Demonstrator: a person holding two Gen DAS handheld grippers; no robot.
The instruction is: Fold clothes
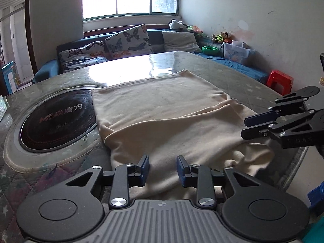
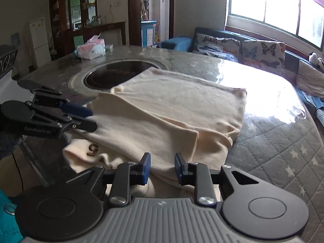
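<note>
A cream garment (image 1: 166,109) lies partly folded on the round table, with a folded flap across its near half; it also shows in the right wrist view (image 2: 178,109), where a dark "5" mark (image 2: 93,148) sits on its near left corner. My left gripper (image 1: 163,170) is open and empty, just above the garment's near edge; it also shows in the right wrist view (image 2: 89,117). My right gripper (image 2: 162,168) is open and empty over the garment's near edge; it appears at the right of the left wrist view (image 1: 248,126).
The table (image 1: 232,75) has a quilted cover under glass and a round black hotplate (image 1: 58,119) set in its middle, partly under the garment. A tissue pack (image 2: 92,49) stands at the table's far side. A sofa with butterfly cushions (image 1: 127,42) and a red stool (image 1: 280,81) stand beyond.
</note>
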